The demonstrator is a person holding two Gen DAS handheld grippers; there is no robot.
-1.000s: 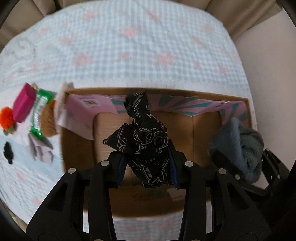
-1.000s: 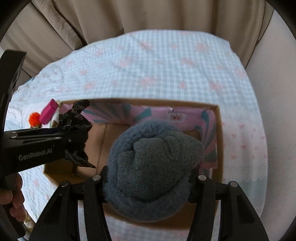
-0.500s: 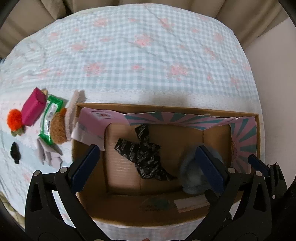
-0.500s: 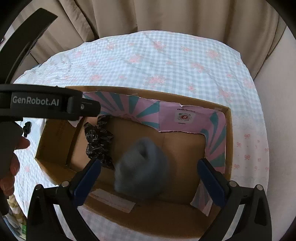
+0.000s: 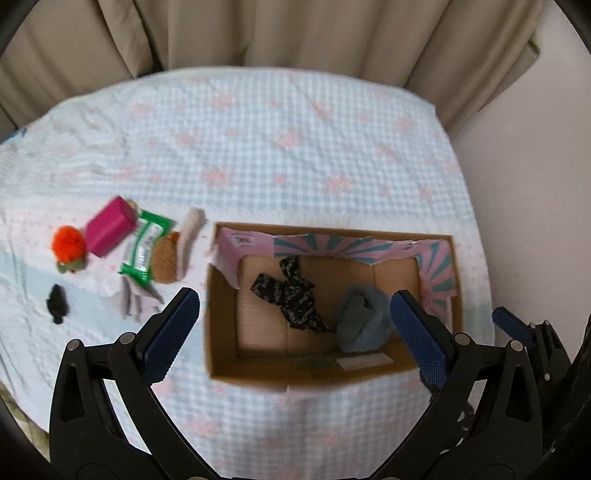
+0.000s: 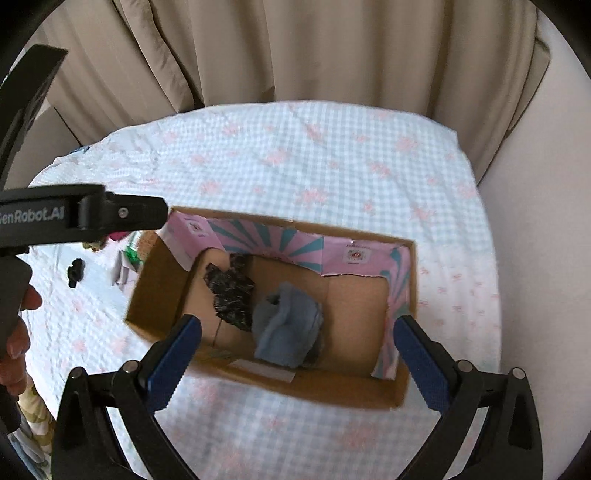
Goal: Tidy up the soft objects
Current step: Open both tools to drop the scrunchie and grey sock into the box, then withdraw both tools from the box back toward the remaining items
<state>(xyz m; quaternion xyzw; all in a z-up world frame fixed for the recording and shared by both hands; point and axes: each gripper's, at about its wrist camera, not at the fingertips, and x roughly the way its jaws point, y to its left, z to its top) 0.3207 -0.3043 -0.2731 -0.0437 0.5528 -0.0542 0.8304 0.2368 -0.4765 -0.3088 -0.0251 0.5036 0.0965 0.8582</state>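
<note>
Box point(image 5: 221, 317) sits on the bed cover point(image 5: 295, 155), near its right edge. In the box: scarf point(image 5: 291, 295) on the left, sock ball point(image 5: 364, 319) just right of it. Small stuff point(image 5: 144, 243) lies left of the box, curtain point(image 5: 295, 33) behind the bed.

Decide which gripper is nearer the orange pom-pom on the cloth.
Left. The left gripper hangs beside the orange pom-pom; the right gripper is over the box's far side.

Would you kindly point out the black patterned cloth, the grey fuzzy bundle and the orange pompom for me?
black patterned cloth point(image 5: 291, 299), left wrist view, middle of its crumpled folds.
grey fuzzy bundle point(image 6: 286, 325), right wrist view, centre of its top.
orange pompom point(image 5: 68, 243), left wrist view, middle of the fluffy ball.
</note>
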